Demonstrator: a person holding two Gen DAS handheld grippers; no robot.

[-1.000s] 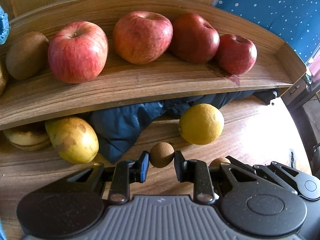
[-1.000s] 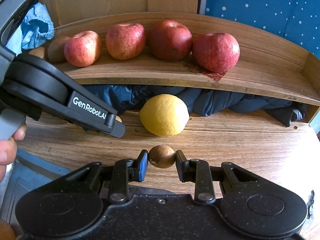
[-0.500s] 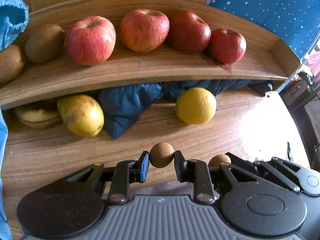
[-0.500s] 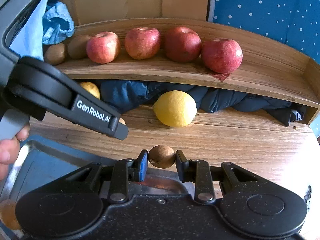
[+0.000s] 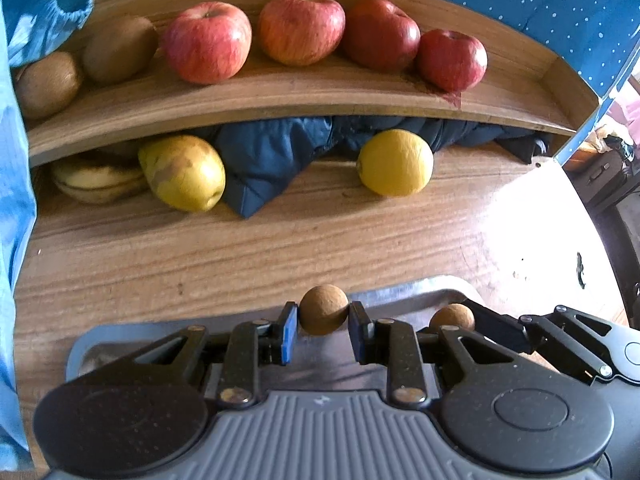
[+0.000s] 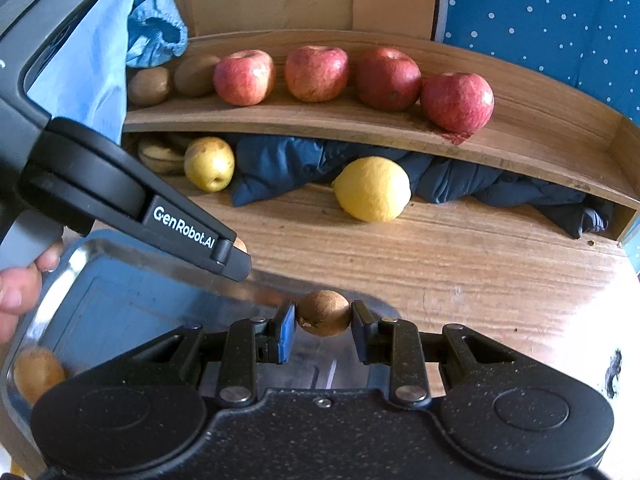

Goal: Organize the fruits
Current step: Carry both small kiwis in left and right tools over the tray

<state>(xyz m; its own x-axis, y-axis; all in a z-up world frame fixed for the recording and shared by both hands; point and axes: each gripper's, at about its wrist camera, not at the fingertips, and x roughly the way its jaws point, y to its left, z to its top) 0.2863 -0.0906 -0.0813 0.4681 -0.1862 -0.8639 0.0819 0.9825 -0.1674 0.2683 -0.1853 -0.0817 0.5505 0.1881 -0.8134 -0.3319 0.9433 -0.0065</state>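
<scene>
Left tongs [image 5: 323, 317]: I pinch a small round brown fruit [image 5: 323, 309].
Right tongs [image 6: 323, 320]: I pinch a small brown kiwi-like fruit [image 6: 324, 312].
Feel: light, probably soft; I hold the middles gently.

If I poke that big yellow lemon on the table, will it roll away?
Probably a little. The lemon is rounded and sits loose on the flat wooden table, so it could roll. The dark blue cloth behind it would likely stop it. It looks firm, not squishy.
</scene>
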